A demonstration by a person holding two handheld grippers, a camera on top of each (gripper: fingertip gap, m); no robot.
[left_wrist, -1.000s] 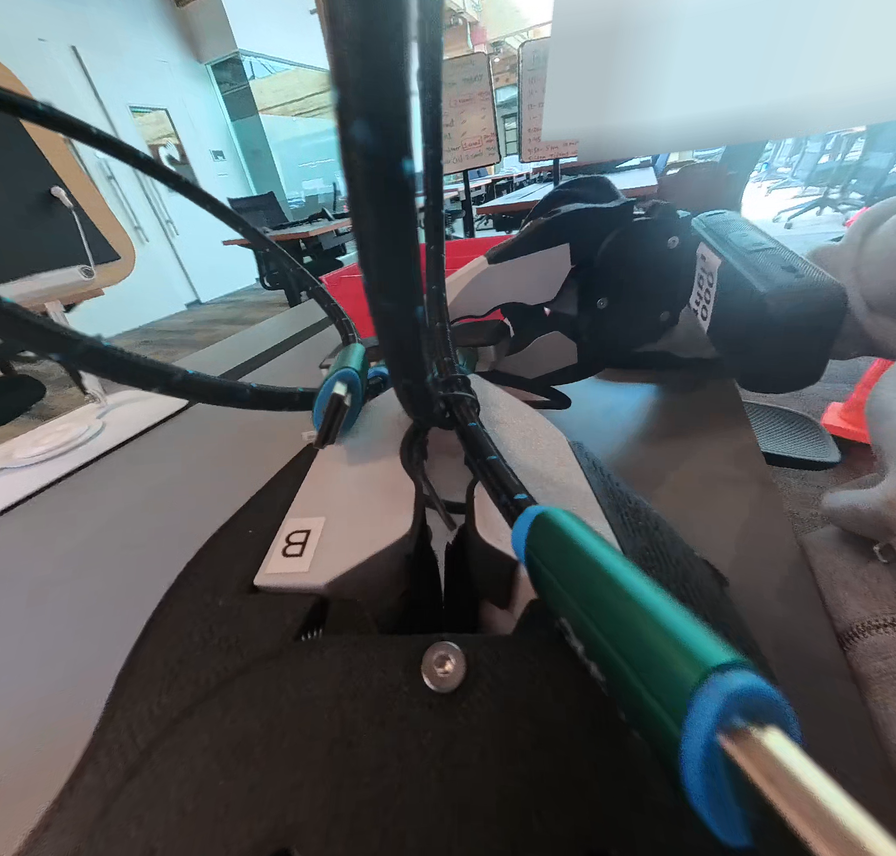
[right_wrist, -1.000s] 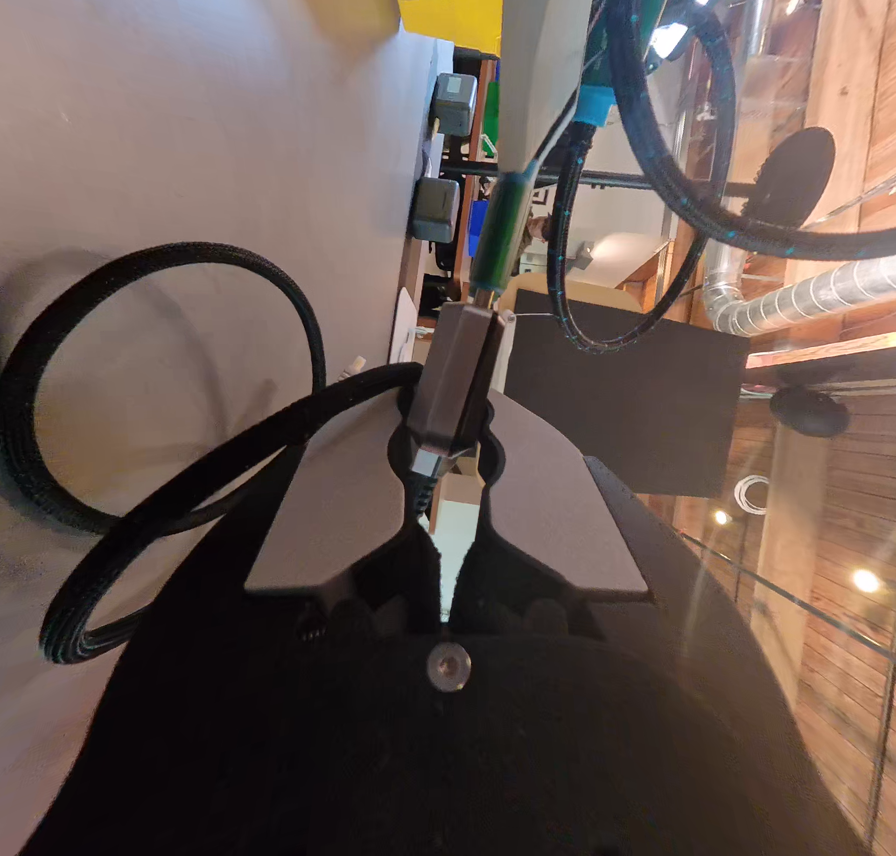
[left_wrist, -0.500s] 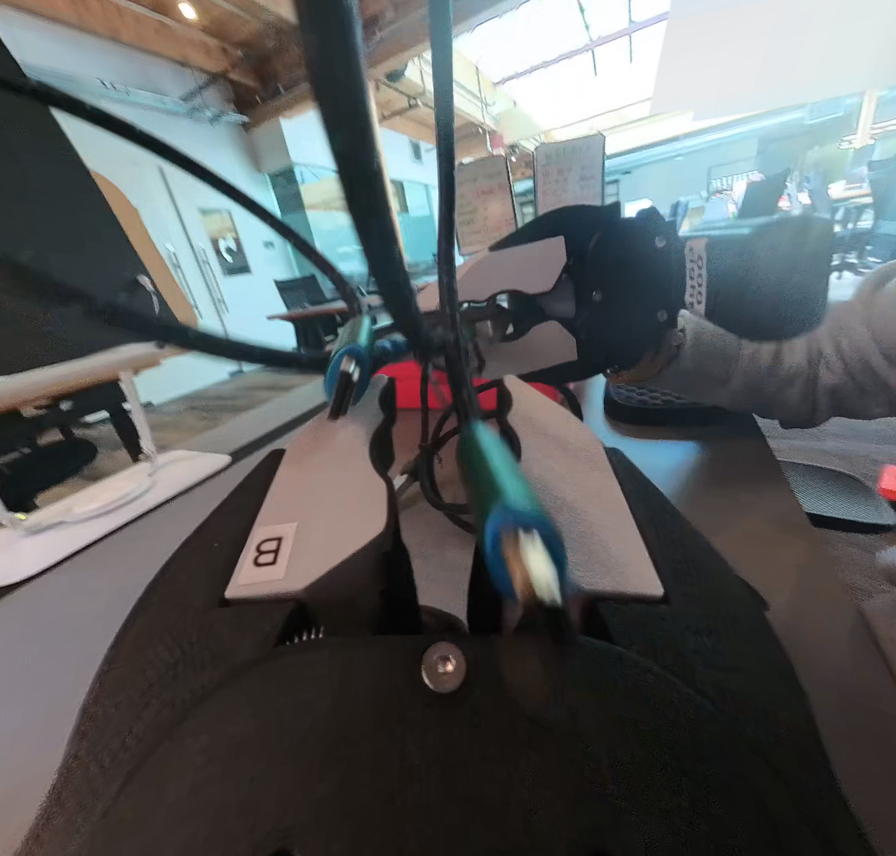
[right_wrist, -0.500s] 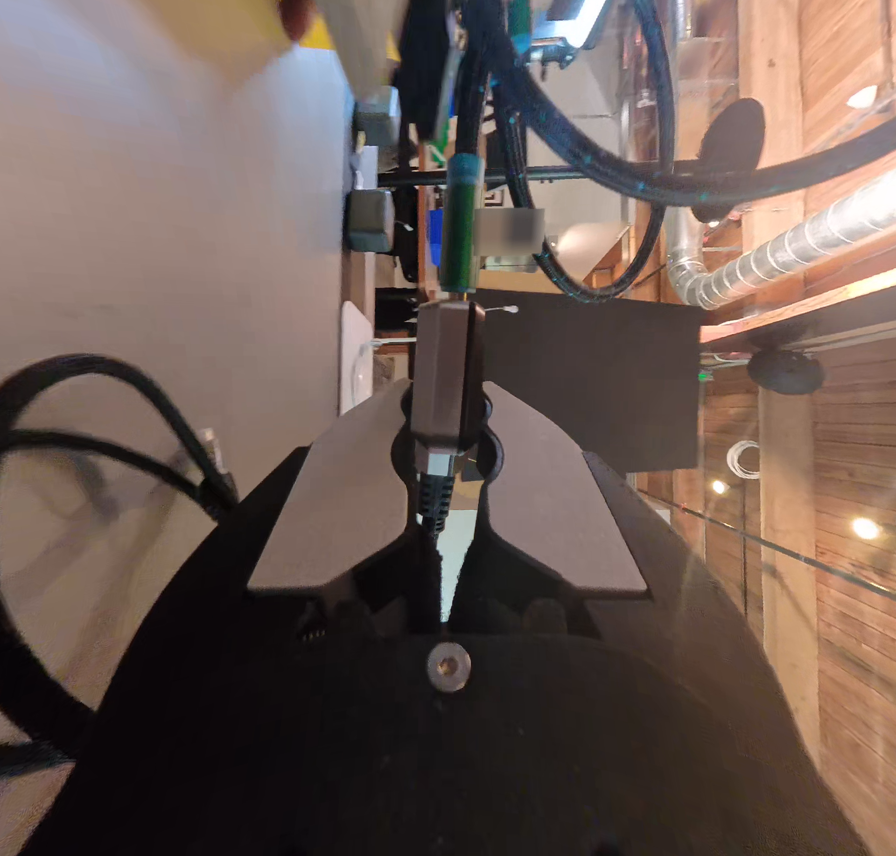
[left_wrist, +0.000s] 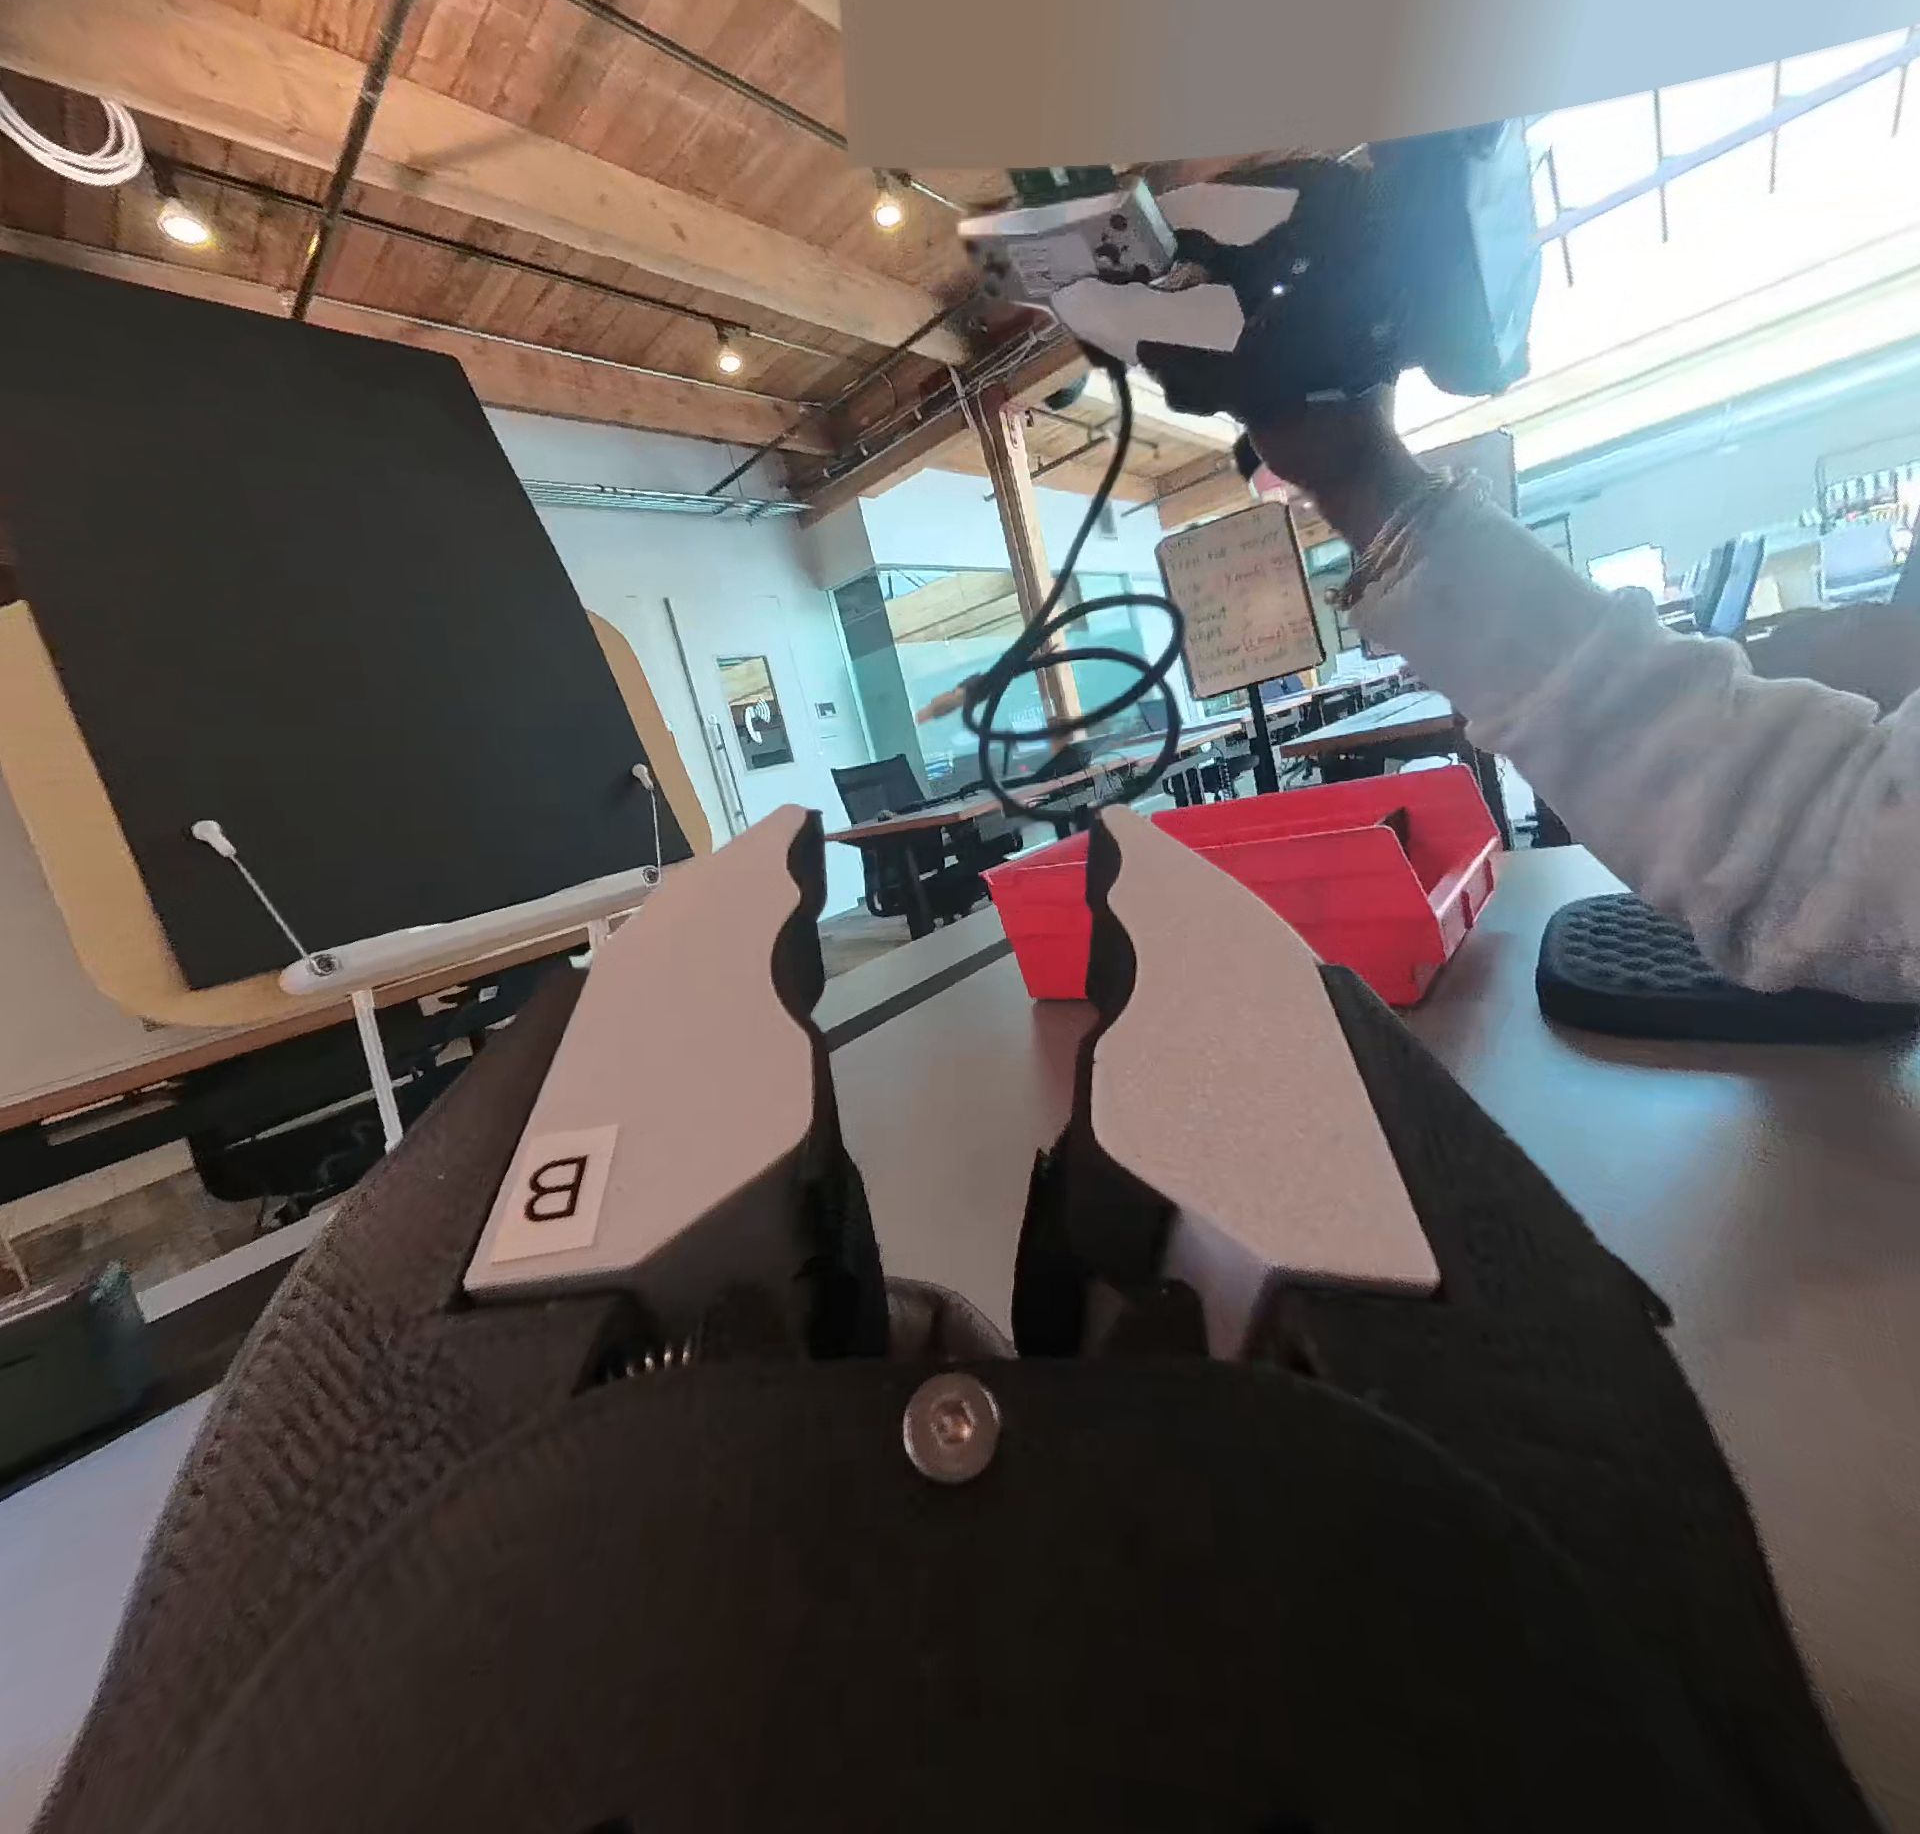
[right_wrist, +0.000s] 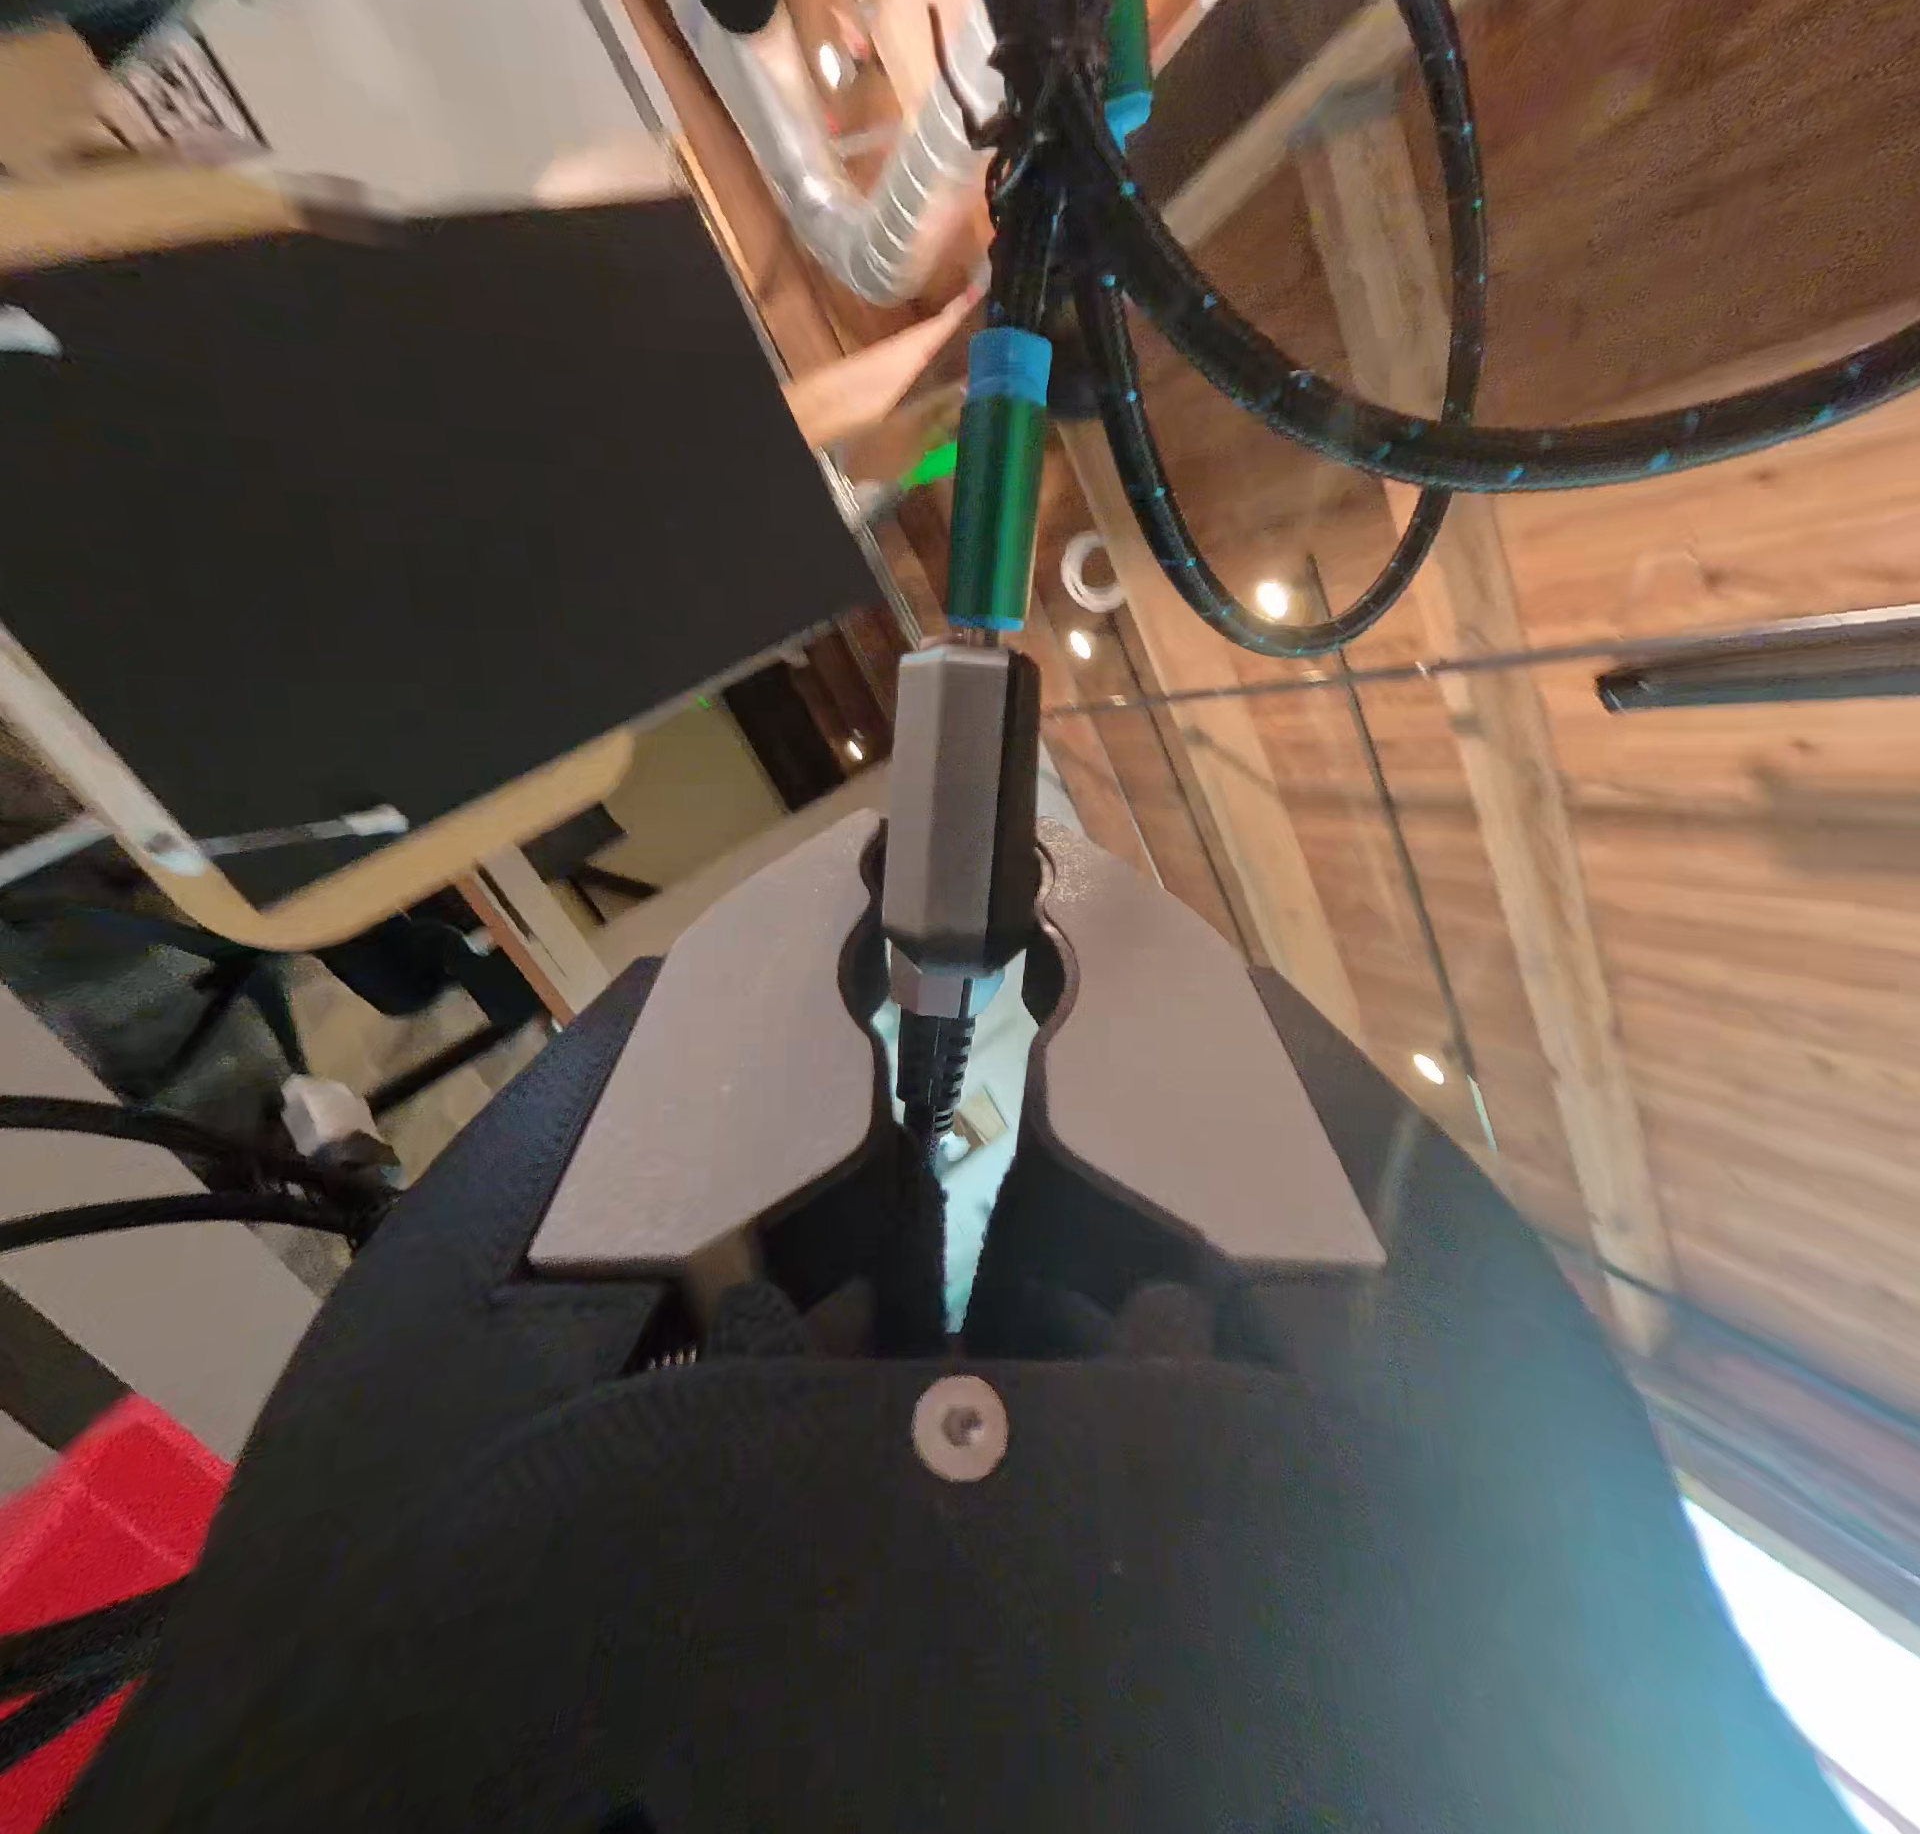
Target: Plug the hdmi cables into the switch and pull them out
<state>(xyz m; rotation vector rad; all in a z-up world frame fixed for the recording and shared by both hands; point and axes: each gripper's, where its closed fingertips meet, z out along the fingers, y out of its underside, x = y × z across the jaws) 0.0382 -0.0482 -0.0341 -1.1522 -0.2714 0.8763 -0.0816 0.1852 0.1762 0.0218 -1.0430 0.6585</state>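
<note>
Left gripper (left_wrist: 951,849): jaws spread, nothing between them, low over the grey tabletop (left_wrist: 1662,1213). Right gripper (right_wrist: 961,885): pinching the grey HDMI switch (right_wrist: 951,797), raised towards the wooden ceiling. Green-and-blue HDMI plug (right_wrist: 995,496): seated in the switch's far end; braided black cable (right_wrist: 1299,402) loops above. Red bin (left_wrist: 1299,901): on the tabletop, beyond the left gripper.

Grey table (left_wrist: 1621,1223): red bin (left_wrist: 1299,901) on it, black honeycomb pad (left_wrist: 1642,974) just beside.
</note>
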